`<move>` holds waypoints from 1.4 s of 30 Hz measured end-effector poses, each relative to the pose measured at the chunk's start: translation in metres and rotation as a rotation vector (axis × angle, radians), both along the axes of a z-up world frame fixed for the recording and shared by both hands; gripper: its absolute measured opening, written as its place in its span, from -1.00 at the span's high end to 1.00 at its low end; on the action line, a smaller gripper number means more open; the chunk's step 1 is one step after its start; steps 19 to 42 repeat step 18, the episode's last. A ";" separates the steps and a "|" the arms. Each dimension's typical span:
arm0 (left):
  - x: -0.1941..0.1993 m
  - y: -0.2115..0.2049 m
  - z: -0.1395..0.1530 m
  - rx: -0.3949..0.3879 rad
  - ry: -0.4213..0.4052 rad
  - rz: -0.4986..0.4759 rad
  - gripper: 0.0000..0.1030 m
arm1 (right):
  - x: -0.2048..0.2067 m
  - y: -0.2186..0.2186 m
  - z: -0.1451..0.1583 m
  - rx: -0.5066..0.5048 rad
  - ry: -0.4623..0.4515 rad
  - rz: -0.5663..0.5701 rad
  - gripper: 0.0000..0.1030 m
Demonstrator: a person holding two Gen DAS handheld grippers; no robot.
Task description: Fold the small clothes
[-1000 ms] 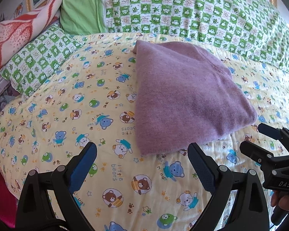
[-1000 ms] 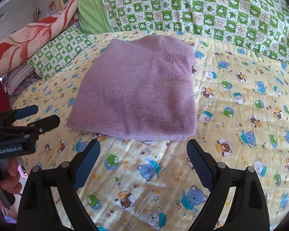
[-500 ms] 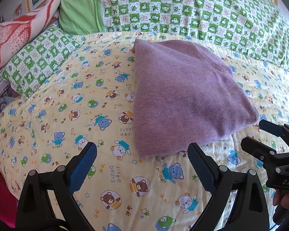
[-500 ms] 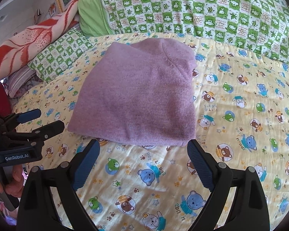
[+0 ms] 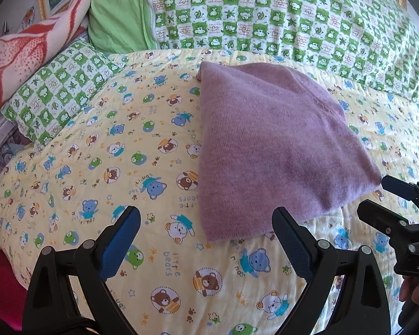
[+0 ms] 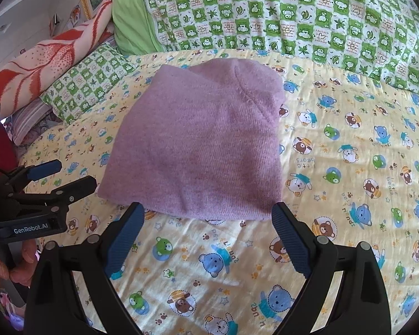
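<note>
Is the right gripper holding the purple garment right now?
No, the right gripper is open and empty above the bear-print sheet, just short of the purple garment.

we edged both grippers closer | left gripper (image 5: pixel 206 223) nearer purple garment (image 5: pixel 270 150) corner | right gripper (image 6: pixel 208 217) at its hem

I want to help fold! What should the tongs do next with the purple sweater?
Probably ease both open tongs, left and right, forward to pinch the purple sweater by its near edge: it lies flat on the bear-print quilt, and neither holds it yet.
</note>
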State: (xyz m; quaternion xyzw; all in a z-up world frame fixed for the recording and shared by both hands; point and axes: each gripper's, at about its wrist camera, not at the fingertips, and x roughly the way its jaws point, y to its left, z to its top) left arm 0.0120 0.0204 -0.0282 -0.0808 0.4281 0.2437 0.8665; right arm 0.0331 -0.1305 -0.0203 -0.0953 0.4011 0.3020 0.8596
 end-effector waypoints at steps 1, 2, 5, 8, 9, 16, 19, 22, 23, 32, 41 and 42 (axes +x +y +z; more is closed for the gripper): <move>0.001 0.001 0.001 0.000 -0.002 0.001 -0.86 | 0.001 0.000 0.001 0.003 0.001 -0.002 -0.80; 0.001 0.001 0.002 -0.001 -0.003 0.002 -0.86 | 0.002 0.000 0.002 0.005 0.002 -0.005 -0.80; 0.003 0.003 0.003 0.001 -0.003 0.007 -0.86 | 0.004 0.000 0.004 0.010 0.003 -0.007 -0.80; 0.004 0.004 0.003 -0.002 0.000 0.011 -0.86 | 0.007 0.001 0.005 0.012 0.003 -0.005 -0.81; 0.004 0.004 0.003 -0.002 0.001 0.010 -0.86 | 0.007 0.002 0.006 0.012 0.003 -0.005 -0.81; 0.004 0.008 0.000 -0.005 0.009 0.015 -0.86 | 0.009 0.003 0.007 0.017 0.003 -0.005 -0.82; 0.004 0.008 0.000 -0.006 0.010 0.014 -0.86 | 0.010 0.003 0.008 0.020 0.004 -0.008 -0.82; 0.004 0.008 0.000 -0.006 0.010 0.014 -0.86 | 0.010 0.003 0.008 0.020 0.004 -0.008 -0.82; 0.004 0.008 0.000 -0.006 0.010 0.014 -0.86 | 0.010 0.003 0.008 0.020 0.004 -0.008 -0.82; 0.004 0.008 0.000 -0.006 0.010 0.014 -0.86 | 0.010 0.003 0.008 0.020 0.004 -0.008 -0.82; 0.004 0.008 0.000 -0.006 0.010 0.014 -0.86 | 0.010 0.003 0.008 0.020 0.004 -0.008 -0.82; 0.004 0.008 0.000 -0.006 0.010 0.014 -0.86 | 0.010 0.003 0.008 0.020 0.004 -0.008 -0.82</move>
